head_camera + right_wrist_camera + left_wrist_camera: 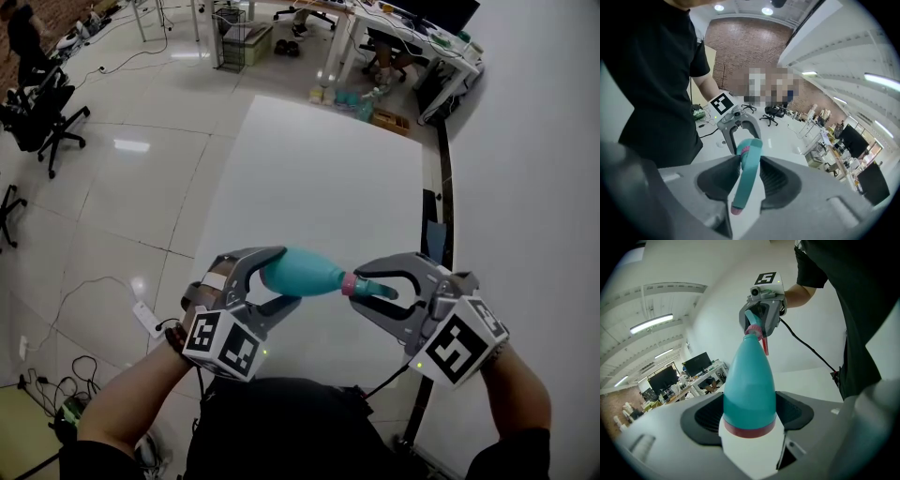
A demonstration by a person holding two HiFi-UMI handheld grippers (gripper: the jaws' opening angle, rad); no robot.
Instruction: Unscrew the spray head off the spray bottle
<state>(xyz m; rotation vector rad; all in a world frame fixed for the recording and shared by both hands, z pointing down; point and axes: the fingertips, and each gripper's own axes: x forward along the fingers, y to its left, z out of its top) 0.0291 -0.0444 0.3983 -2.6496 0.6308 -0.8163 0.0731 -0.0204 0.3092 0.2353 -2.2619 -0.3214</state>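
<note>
A teal spray bottle (302, 272) hangs level above the white table (309, 178), held between both grippers. My left gripper (277, 279) is shut on its wide body; in the left gripper view the body (750, 380) fills the gap between the pads (708, 416), with its white base toward the camera. A pink collar (349, 284) joins the neck to the teal spray head (373, 289). My right gripper (367, 289) is shut on that head; in the right gripper view the head (746, 173) lies pinched between the pads (776, 180), and the left gripper (738, 126) shows beyond it.
Black office chairs (47, 122) stand on the tiled floor at the left. Desks with monitors (403, 37) line the back. Cables (56, 375) lie on the floor near my left arm. A dark strip (441, 206) runs along the table's right edge beside a white wall.
</note>
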